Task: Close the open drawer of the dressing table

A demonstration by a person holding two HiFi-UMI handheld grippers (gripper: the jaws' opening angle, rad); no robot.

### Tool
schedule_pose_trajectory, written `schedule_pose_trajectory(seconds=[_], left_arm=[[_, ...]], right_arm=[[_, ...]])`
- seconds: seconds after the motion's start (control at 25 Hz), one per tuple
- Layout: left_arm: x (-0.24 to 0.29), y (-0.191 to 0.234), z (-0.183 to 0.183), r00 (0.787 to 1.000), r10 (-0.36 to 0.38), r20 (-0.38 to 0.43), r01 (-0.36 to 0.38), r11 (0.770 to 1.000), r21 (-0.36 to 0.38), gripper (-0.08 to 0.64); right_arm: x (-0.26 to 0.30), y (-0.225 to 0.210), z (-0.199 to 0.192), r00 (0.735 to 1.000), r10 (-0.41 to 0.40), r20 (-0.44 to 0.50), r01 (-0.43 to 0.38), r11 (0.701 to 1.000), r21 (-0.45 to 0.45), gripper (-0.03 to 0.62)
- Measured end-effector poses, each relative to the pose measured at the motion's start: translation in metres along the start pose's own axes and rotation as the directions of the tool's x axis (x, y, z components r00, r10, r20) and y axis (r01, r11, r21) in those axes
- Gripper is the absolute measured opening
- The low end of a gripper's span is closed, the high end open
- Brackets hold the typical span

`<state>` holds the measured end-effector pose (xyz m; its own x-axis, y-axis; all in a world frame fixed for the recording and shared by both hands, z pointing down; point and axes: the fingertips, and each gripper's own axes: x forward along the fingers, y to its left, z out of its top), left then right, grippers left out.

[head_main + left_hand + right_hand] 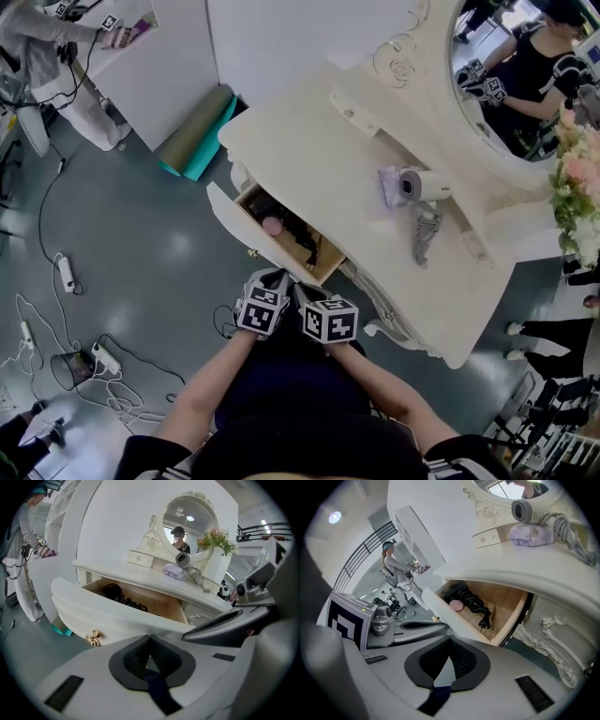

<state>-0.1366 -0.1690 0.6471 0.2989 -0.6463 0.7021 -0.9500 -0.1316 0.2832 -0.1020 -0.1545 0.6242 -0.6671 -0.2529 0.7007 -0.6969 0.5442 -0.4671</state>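
The cream dressing table (309,141) has one drawer (228,217) pulled out toward me, with a gold knob (94,638) on its front (108,613). Inside lie a black corded appliance with its plug (476,604) and a pink round item (455,604). My left gripper (273,281) and right gripper (307,292) are side by side just in front of the drawer's near end, a little short of it. Both are shut with nothing between the pads. In the gripper views the left gripper (150,640) faces the drawer front and the right gripper (450,641) faces the drawer's open side.
A hair dryer (417,185) and a purple pouch (391,184) lie on the tabletop below the oval mirror (525,84). Flowers (577,178) stand at the right. A rolled teal mat (197,131), cables and a power strip (105,357) lie on the floor. Another person (52,56) stands far left.
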Motion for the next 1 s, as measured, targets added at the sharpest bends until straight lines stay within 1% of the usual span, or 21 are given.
schedule_pose_trajectory(seconds=[0.32,0.56,0.84,1.0], left_arm=[[0.022,-0.008,0.024,1.000,-0.021,0.012,0.021,1.000,0.012,0.015],[0.040,-0.012,0.040,0.999,-0.033,0.032,0.032,0.999,0.030,0.015],[0.057,-0.017,0.055,0.998,-0.054,0.030,0.053,0.998,0.039,0.015],[0.065,-0.020,0.065,0.997,-0.062,0.038,0.061,0.997,0.040,0.015]], right_arm=[[-0.001,-0.027,0.021,0.999,-0.040,0.012,0.040,0.999,-0.006,0.014],[-0.002,-0.046,0.036,0.996,-0.083,0.021,0.084,0.996,-0.029,0.014],[0.000,-0.064,0.050,0.994,-0.110,0.018,0.111,0.994,-0.023,0.015],[0.003,-0.069,0.052,0.994,-0.111,0.004,0.111,0.994,-0.022,0.015]])
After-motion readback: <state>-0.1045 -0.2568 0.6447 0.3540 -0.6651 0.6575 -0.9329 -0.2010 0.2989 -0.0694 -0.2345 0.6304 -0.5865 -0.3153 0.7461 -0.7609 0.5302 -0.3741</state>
